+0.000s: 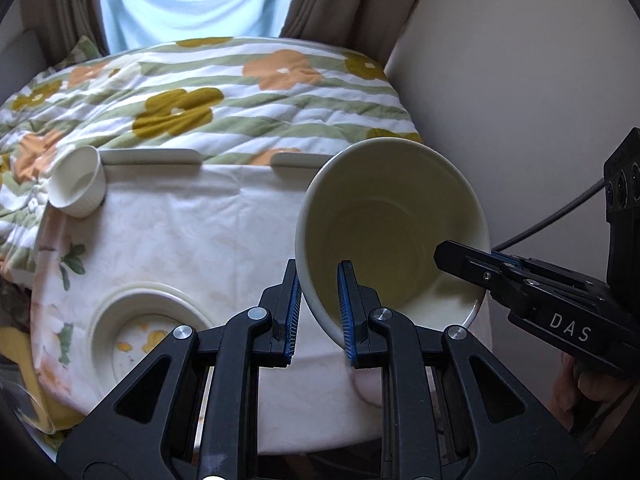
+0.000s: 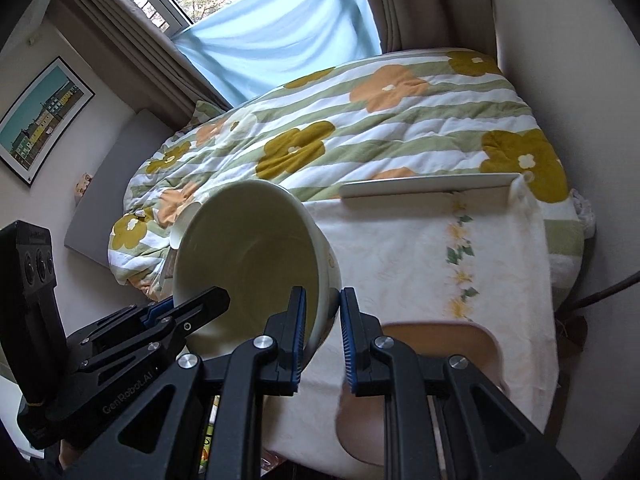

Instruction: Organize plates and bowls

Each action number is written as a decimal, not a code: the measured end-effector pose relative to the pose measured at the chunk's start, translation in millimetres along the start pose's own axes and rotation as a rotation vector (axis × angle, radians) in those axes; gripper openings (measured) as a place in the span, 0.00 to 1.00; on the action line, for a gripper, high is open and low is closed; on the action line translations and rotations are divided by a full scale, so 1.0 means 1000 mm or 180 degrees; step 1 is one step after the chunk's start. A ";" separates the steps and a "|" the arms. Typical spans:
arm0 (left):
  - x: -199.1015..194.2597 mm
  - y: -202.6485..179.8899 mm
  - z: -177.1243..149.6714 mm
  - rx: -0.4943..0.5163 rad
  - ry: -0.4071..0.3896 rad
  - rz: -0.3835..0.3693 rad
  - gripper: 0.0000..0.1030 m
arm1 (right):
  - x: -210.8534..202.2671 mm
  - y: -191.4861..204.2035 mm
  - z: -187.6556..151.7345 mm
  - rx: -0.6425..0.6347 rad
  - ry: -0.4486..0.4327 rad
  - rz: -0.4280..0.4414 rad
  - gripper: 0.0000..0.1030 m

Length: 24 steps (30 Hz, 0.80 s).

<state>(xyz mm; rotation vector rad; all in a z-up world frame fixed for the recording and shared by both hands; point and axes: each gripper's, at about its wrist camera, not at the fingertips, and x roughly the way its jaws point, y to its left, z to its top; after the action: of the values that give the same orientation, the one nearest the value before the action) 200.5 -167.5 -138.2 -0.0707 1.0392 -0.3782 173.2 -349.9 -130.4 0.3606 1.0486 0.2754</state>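
A large cream bowl (image 1: 394,236) is held tilted above the table, its mouth facing me. My left gripper (image 1: 320,304) is shut on the bowl's rim at the lower left. My right gripper (image 2: 322,334) is shut on the opposite rim of the same bowl (image 2: 248,256); it also shows in the left wrist view (image 1: 476,268). A deep plate with a yellow flower print (image 1: 148,332) lies on the table at the front left. A small white ribbed cup (image 1: 78,186) lies tipped at the table's far left corner.
The table (image 1: 192,236) has a pale floral cloth. Two flat white plates (image 1: 150,155) (image 2: 428,188) lie along its far edge. A bed with a flowered quilt (image 1: 224,96) stands behind it. A wall is on the right. A wooden chair back (image 2: 440,340) stands near the right gripper.
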 end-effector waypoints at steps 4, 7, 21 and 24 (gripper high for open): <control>0.014 -0.035 -0.020 0.0142 0.0151 -0.0026 0.15 | -0.014 -0.035 -0.021 0.0141 0.0044 -0.0075 0.15; 0.030 -0.050 -0.032 0.0246 0.0305 -0.0011 0.15 | -0.013 -0.054 -0.038 0.0239 0.0112 -0.0102 0.15; 0.103 -0.066 -0.064 0.0609 0.0933 0.0070 0.15 | 0.031 -0.098 -0.088 0.0739 0.0439 -0.0222 0.15; 0.112 -0.064 -0.067 0.0681 0.1002 0.0068 0.15 | 0.037 -0.098 -0.093 0.0753 0.0470 -0.0287 0.15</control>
<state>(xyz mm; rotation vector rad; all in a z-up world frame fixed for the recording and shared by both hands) 176.2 -256.9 -249.9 0.1973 1.3021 -0.4893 114.1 -410.1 -242.4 0.5100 1.2436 0.0977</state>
